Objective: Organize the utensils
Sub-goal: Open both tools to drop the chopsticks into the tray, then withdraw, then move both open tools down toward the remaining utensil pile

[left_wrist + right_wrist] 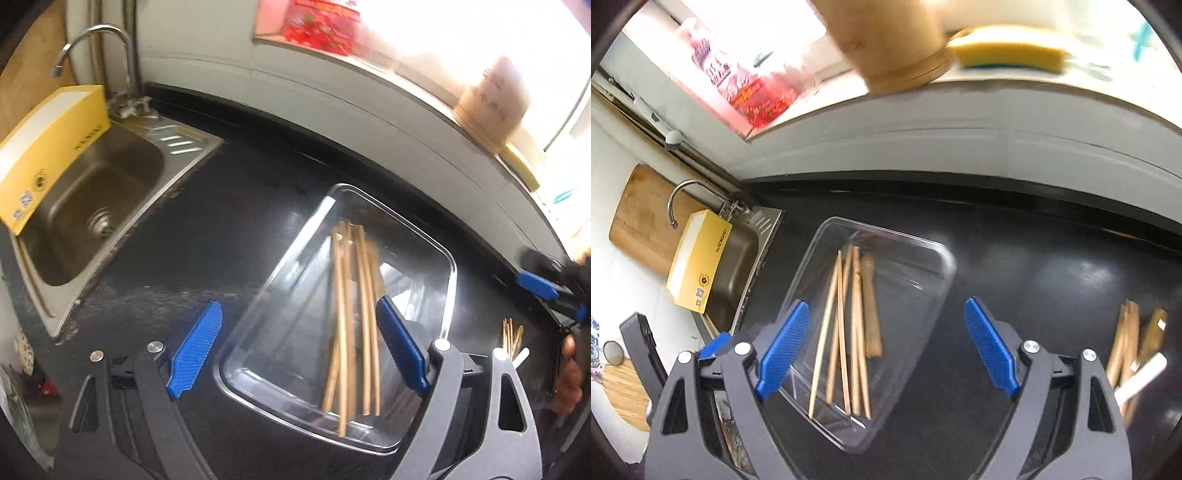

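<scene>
Left wrist view shows several slim wooden chopsticks (351, 321) already lying in the clear, round-cornered glass tray (452, 280) mid-counter. A smaller bundle of utensils (1126, 343) waits near the glossy black counter's (1034, 258) right edge. Left gripper (295, 350) and right gripper (886, 350) both hang spread and empty.

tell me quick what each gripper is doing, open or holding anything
Left gripper: open, holding nothing, above the clear tray of chopsticks.
Right gripper: open, holding nothing.
</scene>
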Available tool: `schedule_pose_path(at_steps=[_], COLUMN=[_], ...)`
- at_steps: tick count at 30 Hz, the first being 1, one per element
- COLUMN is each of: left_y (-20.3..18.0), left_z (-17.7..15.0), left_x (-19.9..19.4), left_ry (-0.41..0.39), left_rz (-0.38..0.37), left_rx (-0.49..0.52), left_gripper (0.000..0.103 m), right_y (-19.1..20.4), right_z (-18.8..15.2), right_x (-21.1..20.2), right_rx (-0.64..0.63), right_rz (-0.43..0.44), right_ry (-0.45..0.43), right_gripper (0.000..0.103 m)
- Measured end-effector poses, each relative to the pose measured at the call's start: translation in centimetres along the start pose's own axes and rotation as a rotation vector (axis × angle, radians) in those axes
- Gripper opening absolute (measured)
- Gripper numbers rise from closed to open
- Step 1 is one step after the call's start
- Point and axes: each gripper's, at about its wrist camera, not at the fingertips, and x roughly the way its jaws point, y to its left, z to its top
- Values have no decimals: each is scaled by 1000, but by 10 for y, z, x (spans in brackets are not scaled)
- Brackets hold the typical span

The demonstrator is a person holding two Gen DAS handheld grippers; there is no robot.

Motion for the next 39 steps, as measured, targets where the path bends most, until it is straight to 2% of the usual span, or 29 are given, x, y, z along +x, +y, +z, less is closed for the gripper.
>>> schedule_pose_path(at_steps=[4, 7, 8, 12, 18, 23, 27, 31, 39], left_y=[-1, -23, -34, -76, -152, -216, -256, -283, -296], left_z=[-5, -16, -21, -42, -86, -124, -148, -164, -167], left_x=[-13, -24, -28, -35, -39, -46, -55, -65, -76], left_ry=[-20, -34, -39, -40, 8, 17, 14, -7, -31], left_rz=[1, -20, -30, -69, -130, -176, -204, -206, -186], left_rx=[16, 68, 94, 195, 334, 413, 463, 486, 489], left_gripper=[83, 87, 90, 93, 94, 94, 94, 94, 94], right_y=[-13, -24, -30, -56, -106, -141, -159, -173, -184], right_z=[-27, -48, -57, -90, -144, -189, -208, -212, -209], right_x=[-39, -62, -72, -107, -162, -205, -227, -243, -253], right_rx=[14, 30, 39, 75, 150, 137, 109, 91, 79], right_rz=[-54, -91, -110, -181, -304, -404, -418, -414, -381], right_ry=[-52, -85, -97, -139, -175, -183, -189, -215, -228], right_gripper=[84, 84, 84, 86, 86, 86, 86, 86, 86])
